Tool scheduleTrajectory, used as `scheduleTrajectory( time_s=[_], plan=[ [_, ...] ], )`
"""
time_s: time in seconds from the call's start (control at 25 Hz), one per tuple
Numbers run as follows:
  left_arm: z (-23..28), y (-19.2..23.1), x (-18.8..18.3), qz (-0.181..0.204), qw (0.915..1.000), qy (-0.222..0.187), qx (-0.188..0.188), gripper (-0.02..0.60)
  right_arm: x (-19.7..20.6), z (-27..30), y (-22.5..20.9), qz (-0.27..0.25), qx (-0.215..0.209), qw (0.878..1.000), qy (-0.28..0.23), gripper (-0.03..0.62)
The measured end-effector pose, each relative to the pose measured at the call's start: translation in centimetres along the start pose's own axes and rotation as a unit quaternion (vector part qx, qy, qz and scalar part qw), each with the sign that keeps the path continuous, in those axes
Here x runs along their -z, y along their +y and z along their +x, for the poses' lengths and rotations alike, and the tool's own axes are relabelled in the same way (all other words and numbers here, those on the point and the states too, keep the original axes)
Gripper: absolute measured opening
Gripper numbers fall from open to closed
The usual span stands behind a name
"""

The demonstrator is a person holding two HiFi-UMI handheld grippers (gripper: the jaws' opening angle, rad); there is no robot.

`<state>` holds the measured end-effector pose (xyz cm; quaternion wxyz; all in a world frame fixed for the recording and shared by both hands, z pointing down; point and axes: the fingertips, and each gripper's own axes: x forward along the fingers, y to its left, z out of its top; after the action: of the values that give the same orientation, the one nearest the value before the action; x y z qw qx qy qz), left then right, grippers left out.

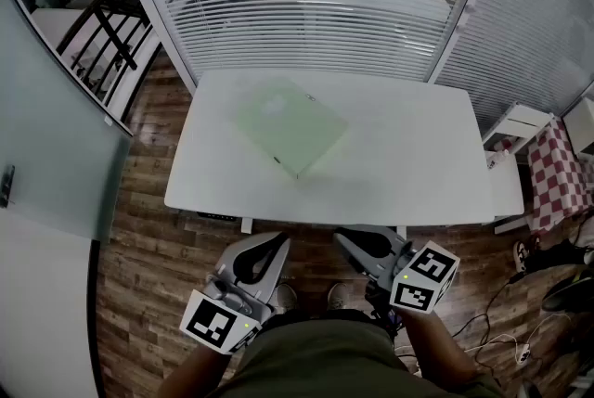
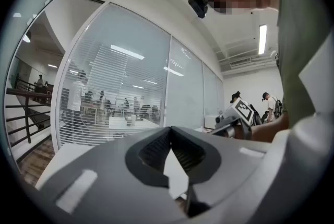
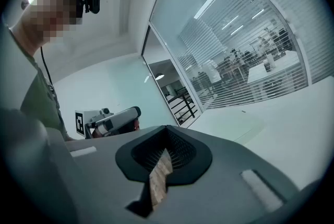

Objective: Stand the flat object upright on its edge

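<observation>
The pale green flat square panel [image 1: 291,125] lies flat on the white tabletop [image 1: 418,155], a corner pointing at the person; left tool [image 1: 280,241] and right tool [image 1: 342,237], jaws together and empty, sit back off its near edge, the left slightly nearer

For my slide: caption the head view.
Flat green sheet lies on table; left gripper and right gripper, jaws shut, short of it.
</observation>
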<state>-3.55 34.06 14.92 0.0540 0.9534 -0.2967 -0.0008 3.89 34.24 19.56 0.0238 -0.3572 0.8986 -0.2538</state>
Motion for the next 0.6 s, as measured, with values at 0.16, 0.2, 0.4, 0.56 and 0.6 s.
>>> scheduleTrajectory(
  time_s=[0.16, 0.2, 0.4, 0.56, 0.6],
  plan=[
    [-0.1, 0.7, 0.9, 0.039, 0.9992, 0.004, -0.002, 0.000, -0.2, 0.1, -0.3, -0.004, -0.003, 1.000, -0.003, 0.009],
    [-0.1, 0.7, 1.0, 0.041, 0.9992, 0.004, -0.002, 0.000, -0.2, 0.1, -0.3, -0.004, -0.004, 1.000, -0.003, 0.009],
    [0.5, -0.2, 0.5, 0.020, 0.9998, 0.000, -0.003, 0.000, 0.0, -0.4, -0.4, -0.002, -0.007, 1.000, -0.002, 0.009],
    [0.6, -1.0, 0.9, 0.030, 0.9995, 0.004, -0.008, 0.000, 0.4, -1.3, -0.7, 0.001, -0.010, 1.000, 0.001, 0.009],
    [0.7, -1.3, 1.0, 0.031, 0.9995, 0.005, -0.009, 0.000, 0.5, -1.6, -0.8, 0.003, -0.012, 1.000, 0.002, 0.009]
  ],
)
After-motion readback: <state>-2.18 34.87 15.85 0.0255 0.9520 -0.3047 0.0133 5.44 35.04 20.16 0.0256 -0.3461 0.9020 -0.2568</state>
